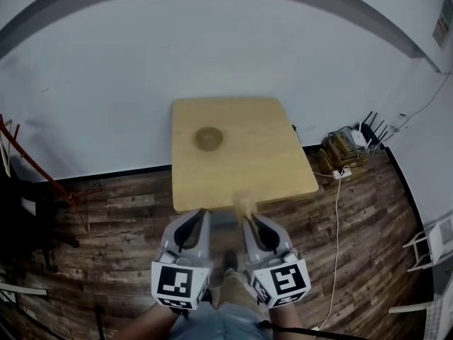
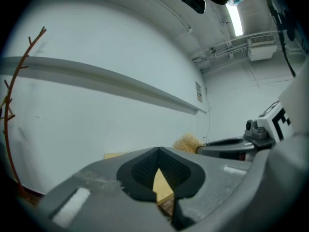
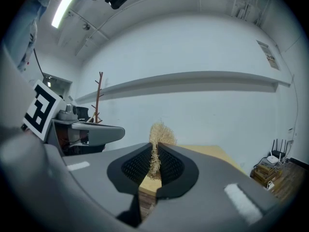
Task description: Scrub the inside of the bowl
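Bowl, small, round and dull brown (image 1: pixel 209 138), sat upright on the pale square wooden table (image 1: pixel 269 168), toward its far left part and well apart from both tools. Whether anything lay inside it could not be made out in the head view.

Both tools were held low, close to the person's body, short of the table's near edge. The left gripper (image 1: pixel 201 214) pointed toward the table; in its own view its jaws (image 2: pixel 158 151) met at the tips and had hold of nothing, and only a wedge of tabletop and floor showed below the dark ribbed pads. The right gripper (image 1: pixel 248 219) was clamped on a straw-coloured fibrous scrubber (image 1: pixel 243 204). In the right gripper view its jaws (image 3: pixel 155 152) were pressed nearly together on the thin lower part of that scrubber (image 3: pixel 159 134), with the bushy tuft standing up above the tips. The same tuft (image 2: pixel 187 142) showed in the left gripper view, just past the right gripper's grey finger.

Each tool carried a white cube with black square markers at its rear, nearest the person.

The table stood on a dark wood-plank floor (image 1: pixel 120 211) against a plain white wall (image 1: pixel 212 48). A reddish-brown branching stand (image 3: pixel 99 95) rose at the left side of the room. A white power strip with trailing cables (image 1: pixel 340 172) lay on the floor to the right of the table.
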{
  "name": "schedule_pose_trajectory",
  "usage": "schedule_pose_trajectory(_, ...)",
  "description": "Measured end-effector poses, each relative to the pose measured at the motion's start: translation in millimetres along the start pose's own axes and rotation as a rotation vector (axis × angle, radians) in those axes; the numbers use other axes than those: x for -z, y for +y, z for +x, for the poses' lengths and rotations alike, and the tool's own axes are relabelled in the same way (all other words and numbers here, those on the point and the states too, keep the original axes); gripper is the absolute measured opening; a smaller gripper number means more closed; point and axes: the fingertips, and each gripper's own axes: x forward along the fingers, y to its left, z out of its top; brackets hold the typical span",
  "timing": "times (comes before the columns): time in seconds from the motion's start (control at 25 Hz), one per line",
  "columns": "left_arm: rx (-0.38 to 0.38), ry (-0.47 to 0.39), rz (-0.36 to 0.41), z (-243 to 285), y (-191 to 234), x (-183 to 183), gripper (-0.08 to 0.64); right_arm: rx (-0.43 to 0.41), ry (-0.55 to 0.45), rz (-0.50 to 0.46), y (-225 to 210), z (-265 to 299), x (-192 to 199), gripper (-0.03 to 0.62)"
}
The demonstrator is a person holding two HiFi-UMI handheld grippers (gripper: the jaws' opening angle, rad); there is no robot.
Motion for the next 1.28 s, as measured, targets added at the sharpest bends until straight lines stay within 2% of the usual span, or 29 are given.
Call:
schedule_pose_trajectory(0.36,-0.05,0.122,0.05,107,11,35,0.021,-0.057,0.048,0.088,-83,66,24,0.028)
schedule_pose_trajectory(0.64,-0.107,0.165,0.062,186,14,30,0.021,-0.132,0.06,0.125,-150,116,22,0.028)
schedule_pose_trajectory(0.88,-0.198,0.156,0.094,204,34,5,0.021,-0.167,0.03,0.12,-183,151,5,0.028)
schedule_pose_trajectory(1.04,-0.255,0.139,0.092,202,51,-8,0.021,-0.194,-0.002,0.109,-184,167,-15,0.028)
schedule_pose_trajectory(1.28,-0.291,0.108,0.065,205,76,-12,0.021,-0.227,-0.012,0.078,-177,196,-27,0.028)
